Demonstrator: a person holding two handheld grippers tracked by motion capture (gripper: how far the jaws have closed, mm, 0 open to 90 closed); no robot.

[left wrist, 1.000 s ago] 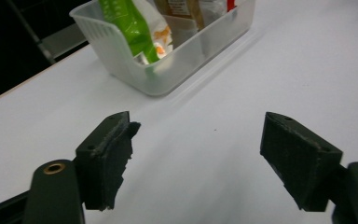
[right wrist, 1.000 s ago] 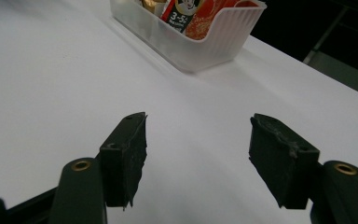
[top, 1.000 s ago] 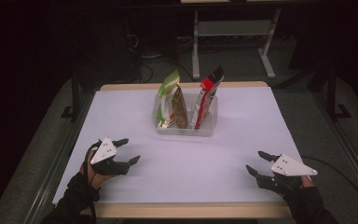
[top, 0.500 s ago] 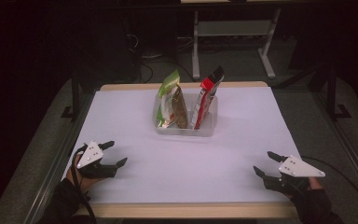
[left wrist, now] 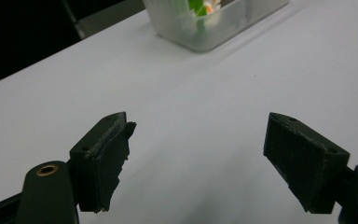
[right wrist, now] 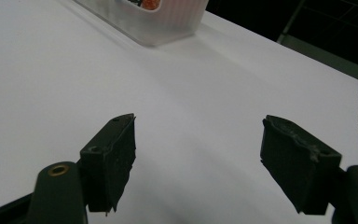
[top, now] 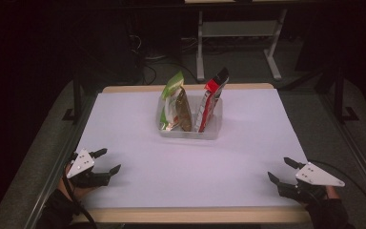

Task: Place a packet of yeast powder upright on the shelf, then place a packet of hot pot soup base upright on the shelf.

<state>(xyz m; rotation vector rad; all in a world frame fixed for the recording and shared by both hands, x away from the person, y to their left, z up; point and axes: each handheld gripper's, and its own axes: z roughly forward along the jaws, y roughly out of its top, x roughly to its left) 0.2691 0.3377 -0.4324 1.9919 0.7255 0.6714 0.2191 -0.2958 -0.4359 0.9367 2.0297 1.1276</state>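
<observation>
While both hands sit low at the near edge, the table [top: 138, 124] spreads wide and white between them, its wooden rim showing along the front and back. Near its far middle stands a clear bin [top: 189, 130], well apart from either gripper, holding snack packets upright: a green bag [top: 171, 100] on the left, a brown bag [top: 184, 110] leaning against it, and a red packet [top: 209, 98] tilted toward the right and rising above the bin's wall. The left gripper [top: 107, 161] hovers at the near left corner, a gloved hand behind it, its jaws spread wide with nothing between them; the left gripper view shows bare white tabletop between the two black pads [left wrist: 105, 163] and the bin's corner [left wrist: 205, 28] far ahead. The right gripper [top: 281, 169] is at the near right corner, pointing inward over the table. Its jaws have just been opening and now stand wide apart, holding nothing; in the right gripper view, bare white surface lies between them, with the bin [right wrist: 154, 23] ahead at the top.
</observation>
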